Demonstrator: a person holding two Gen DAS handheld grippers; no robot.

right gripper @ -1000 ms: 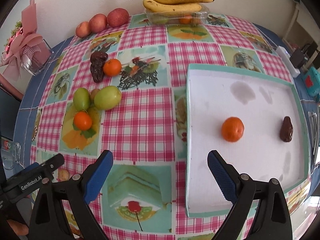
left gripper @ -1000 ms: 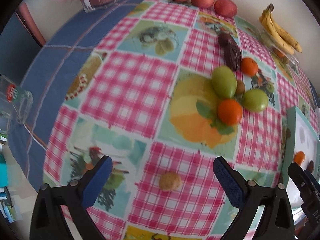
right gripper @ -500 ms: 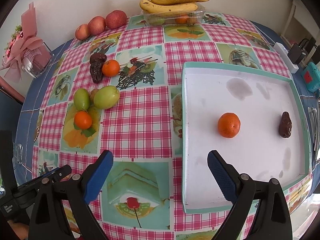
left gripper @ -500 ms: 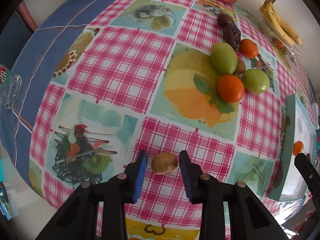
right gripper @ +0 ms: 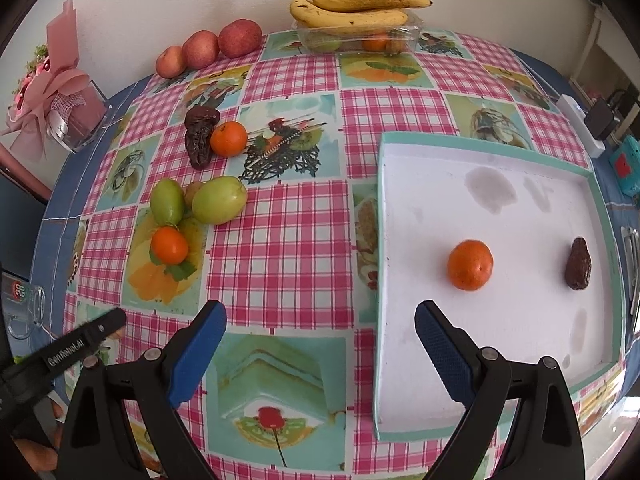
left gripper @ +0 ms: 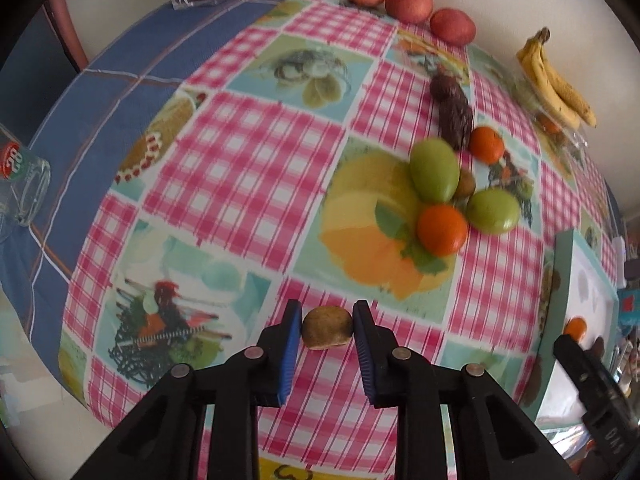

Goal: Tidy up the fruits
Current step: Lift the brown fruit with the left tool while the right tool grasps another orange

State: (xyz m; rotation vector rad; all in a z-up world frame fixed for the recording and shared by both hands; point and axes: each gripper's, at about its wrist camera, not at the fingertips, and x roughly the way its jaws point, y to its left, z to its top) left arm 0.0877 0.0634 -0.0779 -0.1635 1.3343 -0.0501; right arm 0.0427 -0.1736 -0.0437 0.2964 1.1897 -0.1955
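The small brown fruit (left gripper: 327, 327) is sitting between the blue pads of the left gripper (left gripper: 326, 330), which is closing on it from both sides near the front edge of the checked tablecloth (left gripper: 248, 168); the pads appear to be touching it, and whether it is lifted off the cloth cannot be told. The right gripper (right gripper: 320, 332) is hovering with its jaws spread wide and nothing in them, over the near edge of the white tray (right gripper: 592, 184). The tray is already holding one orange (right gripper: 470, 265) and one dark date (right gripper: 578, 264), well apart. Sorting appears to be at an early stage: two green fruits (right gripper: 219, 199), two further oranges (right gripper: 169, 245), a pile of dates (right gripper: 200, 136), three apples (right gripper: 240, 38) and bananas (right gripper: 352, 8) are remaining outside the tray.
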